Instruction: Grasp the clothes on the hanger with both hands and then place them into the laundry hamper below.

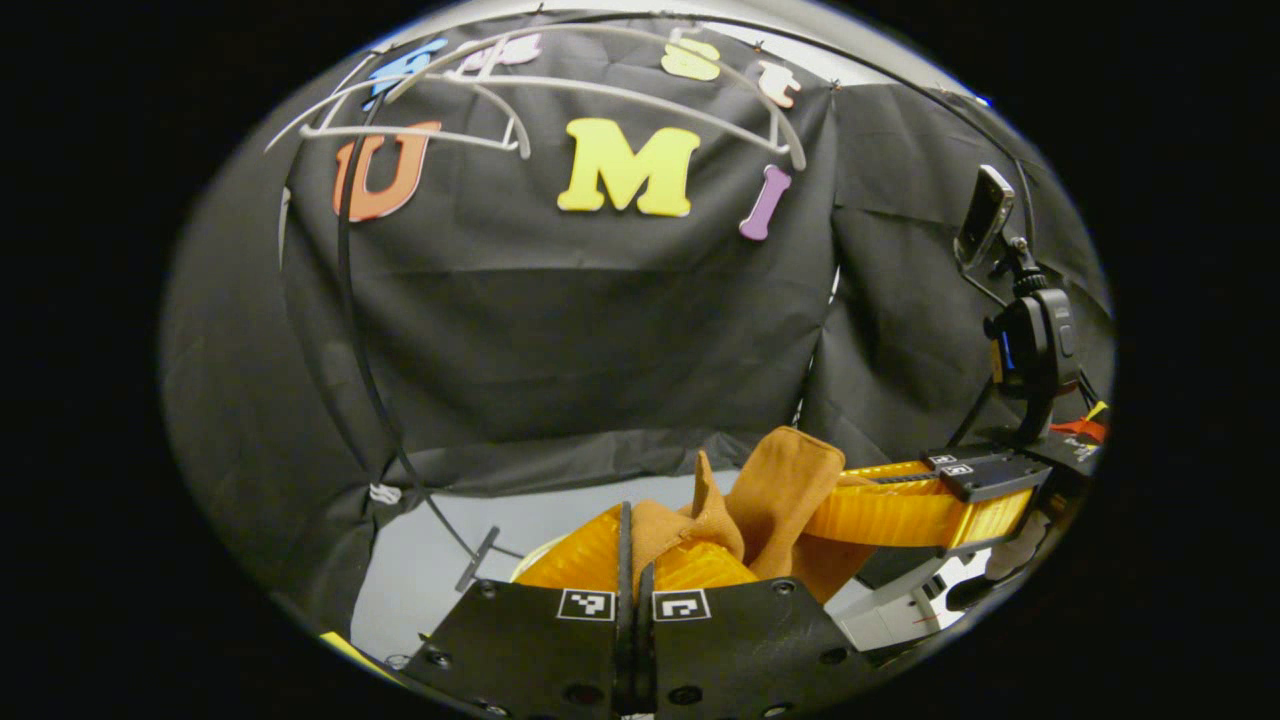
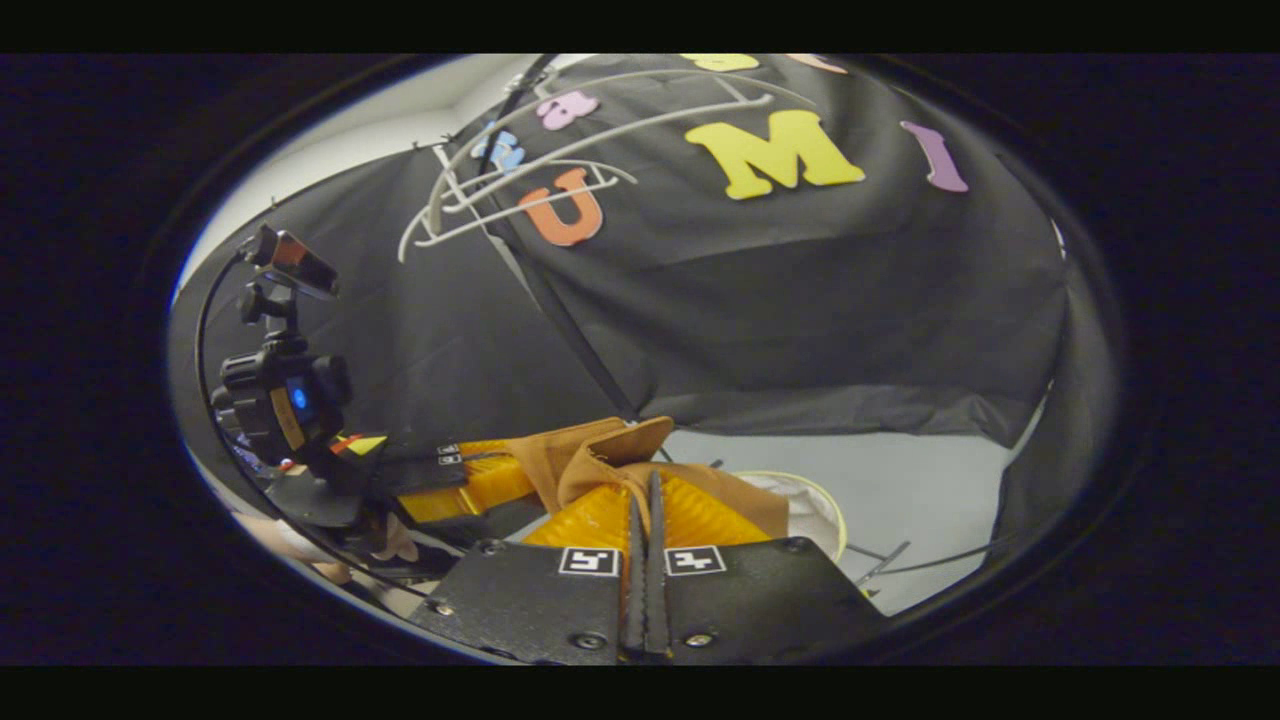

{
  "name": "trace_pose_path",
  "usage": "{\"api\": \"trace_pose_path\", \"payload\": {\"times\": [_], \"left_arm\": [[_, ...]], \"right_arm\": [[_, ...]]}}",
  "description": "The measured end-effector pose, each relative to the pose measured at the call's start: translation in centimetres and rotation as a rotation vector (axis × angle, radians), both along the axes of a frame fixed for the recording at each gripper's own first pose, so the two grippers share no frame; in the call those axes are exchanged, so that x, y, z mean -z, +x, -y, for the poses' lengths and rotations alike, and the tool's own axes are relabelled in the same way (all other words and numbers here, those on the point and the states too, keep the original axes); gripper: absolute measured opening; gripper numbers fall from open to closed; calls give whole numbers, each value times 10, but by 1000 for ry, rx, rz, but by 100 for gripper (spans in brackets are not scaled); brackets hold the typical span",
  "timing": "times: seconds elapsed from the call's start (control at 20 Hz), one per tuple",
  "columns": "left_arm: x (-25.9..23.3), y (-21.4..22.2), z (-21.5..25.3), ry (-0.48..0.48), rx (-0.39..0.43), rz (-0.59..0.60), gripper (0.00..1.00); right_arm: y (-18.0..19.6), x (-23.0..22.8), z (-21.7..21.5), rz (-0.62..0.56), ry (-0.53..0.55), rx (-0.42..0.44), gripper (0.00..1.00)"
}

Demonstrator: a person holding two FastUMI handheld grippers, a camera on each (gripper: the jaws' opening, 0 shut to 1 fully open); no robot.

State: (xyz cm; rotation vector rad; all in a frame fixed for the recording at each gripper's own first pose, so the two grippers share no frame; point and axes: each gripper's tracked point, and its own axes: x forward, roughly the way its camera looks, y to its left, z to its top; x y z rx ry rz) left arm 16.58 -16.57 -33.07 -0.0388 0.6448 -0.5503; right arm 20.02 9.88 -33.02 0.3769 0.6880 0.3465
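In the left gripper view, the left gripper (image 1: 634,560) at bottom centre pinches a fold of the tan garment (image 1: 775,500), which bunches just right of centre. In the right gripper view, the right gripper (image 2: 645,525) at bottom centre likewise has its fingers pressed onto the cloth. White hangers (image 1: 560,90) sit bare across the upper left.

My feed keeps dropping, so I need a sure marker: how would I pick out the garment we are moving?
Start from the black cloth wall with the white hangers up high, then drop to the bottom of either gripper view. There the tan-brown garment is bunched between the left gripper and right gripper, both jaws pinched on it. It is the one soft, folded fabric among hard parts.
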Motion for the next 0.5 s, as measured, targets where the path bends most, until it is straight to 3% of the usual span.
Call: {"api": "trace_pose_path", "payload": {"times": [0.3, 0.5], "left_arm": [[75, -29, -12, 59, -3, -138, 0], [116, -54, -11, 88, -8, -247, 0]], "right_arm": [[-8, 67, -17, -176, -15, 25, 4], [-21, 87, -27, -303, -44, 51, 4]]}}
